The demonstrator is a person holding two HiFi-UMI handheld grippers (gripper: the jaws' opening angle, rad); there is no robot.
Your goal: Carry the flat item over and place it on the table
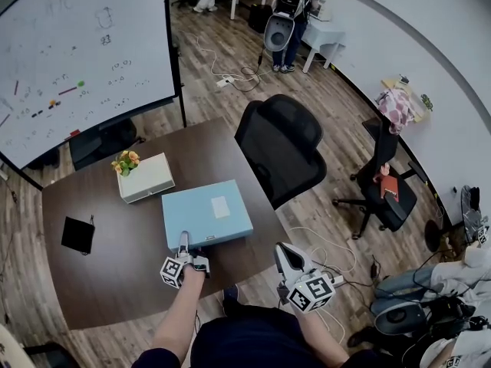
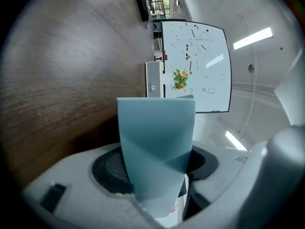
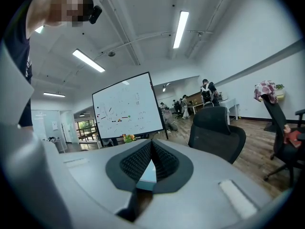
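Around the work area:
- On the dark wood table [image 1: 115, 282], behind the flat item: a white box [image 1: 146, 179] with flowers on its far left corner, just beside the item's far left corner.
- Well to the left, near the table's left edge: a small black flat object [image 1: 77, 234].
- Beyond the table's far side: a whiteboard [image 1: 84, 52] on a stand.
- Close against the table's right edge: a black office chair [image 1: 280, 148], its back near the flat item's far right corner.
- Further right, on the wood floor: a second chair [image 1: 387, 190] and loose cables [image 1: 322, 248].

Flat item [image 1: 207, 213]: light blue, rectangular, with a white label on top. Located on the right part of the table, near side toward the person. Full contact with the table surface not determinable.

Left gripper [image 1: 184, 241]: jaws partly apart and clamped on the flat item's near edge, one pad on each face, seen plainly in the left gripper view.

Right gripper [image 1: 282, 250]: jaws closed together, pads meeting, nothing between them. Held off the table, beside its near right corner, apart from the item.

Clearances: item's right side close to the table's right edge. Broad bare surface to the left and front left of the item.
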